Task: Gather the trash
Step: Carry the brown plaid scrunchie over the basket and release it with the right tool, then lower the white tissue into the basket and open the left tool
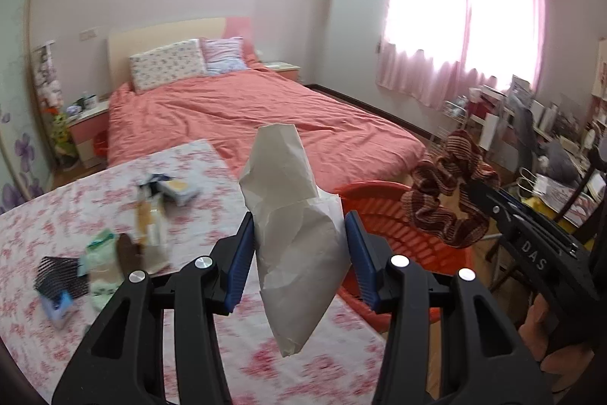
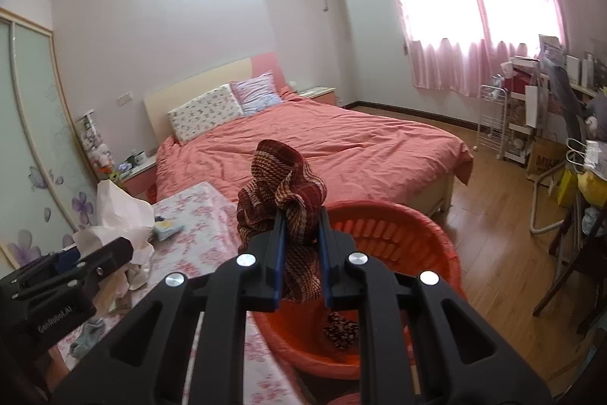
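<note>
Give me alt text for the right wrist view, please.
The right gripper is shut on a striped scrunchie above a red basket with a dark patterned item inside. The left gripper, at the left edge, holds white paper over a floral table; a bed lies beyond.

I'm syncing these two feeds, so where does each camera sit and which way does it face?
Left wrist: on the left gripper, facing the bed; it holds white paper; right gripper and a hand show.
Right wrist: on the right gripper, facing the bed; it holds a striped cloth.
Shared: red basket, floral table.
</note>
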